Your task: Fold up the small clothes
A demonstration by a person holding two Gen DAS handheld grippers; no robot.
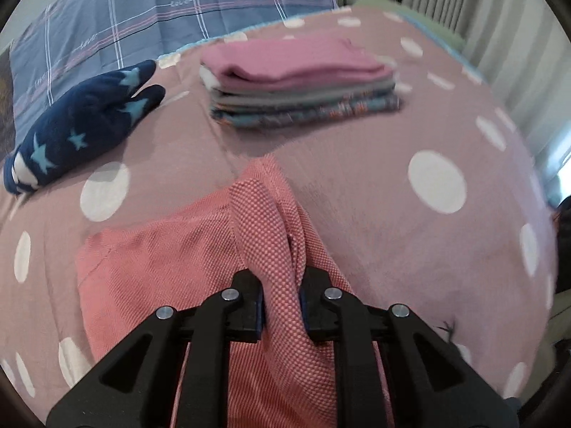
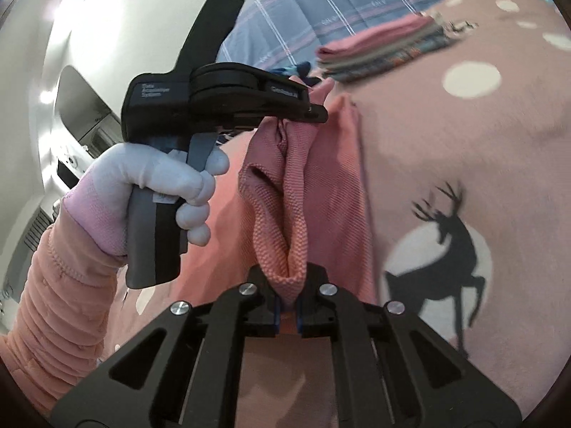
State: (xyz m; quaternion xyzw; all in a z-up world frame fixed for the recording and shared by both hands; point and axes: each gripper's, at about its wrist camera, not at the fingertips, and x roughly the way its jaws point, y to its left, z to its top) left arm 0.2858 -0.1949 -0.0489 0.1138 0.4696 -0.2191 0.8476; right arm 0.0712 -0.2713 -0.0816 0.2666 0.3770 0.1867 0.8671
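Observation:
A salmon-pink knit garment [image 1: 160, 260] lies partly on the bed, its near edge lifted. My left gripper [image 1: 282, 303] is shut on a bunched fold of it. In the right wrist view the same garment [image 2: 282, 192] hangs stretched between both grippers. My right gripper [image 2: 287, 308] is shut on its lower fold. The left gripper [image 2: 307, 114], held by a white-gloved hand, pinches its far end. A stack of folded clothes [image 1: 299, 85] sits further back on the bed, with a pink piece on top; it also shows in the right wrist view [image 2: 385, 53].
The bed has a mauve cover with white dots [image 1: 435, 182] and a black deer print [image 2: 449, 246]. A navy star-patterned soft item [image 1: 82, 125] lies at the left. A blue plaid pillow [image 1: 185, 3] is at the head. Curtains [image 1: 464, 10] hang at the right.

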